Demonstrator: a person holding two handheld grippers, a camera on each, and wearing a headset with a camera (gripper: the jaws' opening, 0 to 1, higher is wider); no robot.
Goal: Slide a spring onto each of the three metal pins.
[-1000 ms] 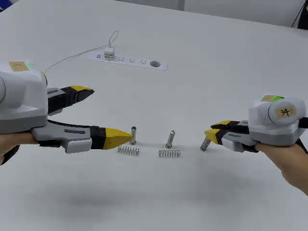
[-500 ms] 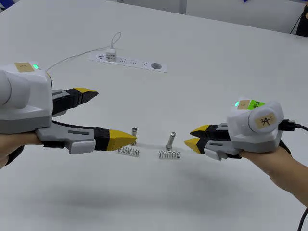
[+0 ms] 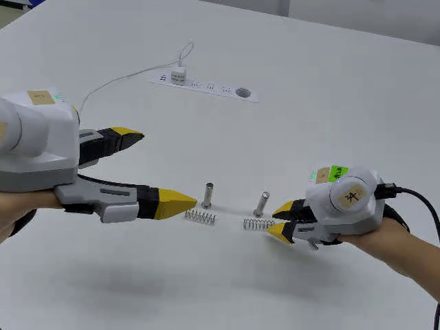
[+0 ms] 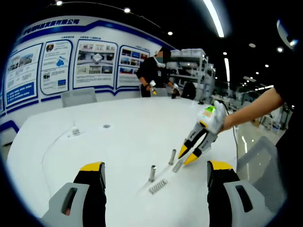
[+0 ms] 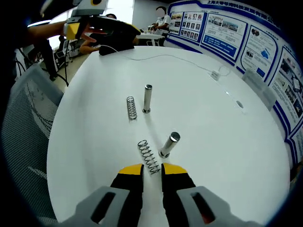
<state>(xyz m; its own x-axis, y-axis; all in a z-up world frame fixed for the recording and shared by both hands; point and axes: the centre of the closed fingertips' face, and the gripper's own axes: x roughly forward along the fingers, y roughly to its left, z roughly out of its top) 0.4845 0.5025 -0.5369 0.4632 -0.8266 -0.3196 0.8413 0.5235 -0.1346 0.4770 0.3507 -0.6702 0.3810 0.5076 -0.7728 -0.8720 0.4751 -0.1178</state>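
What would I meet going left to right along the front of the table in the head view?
left gripper → first pin → second pin → right gripper

Two short silver pins stand upright on the white table [image 3: 330, 103], heads up, near each other: the left pin [image 3: 207, 194] and the right pin [image 3: 261, 203]; a small wire coil lies flat just before each, apart from it: the left spring [image 3: 200, 217]; the right spring [image 3: 254, 224].
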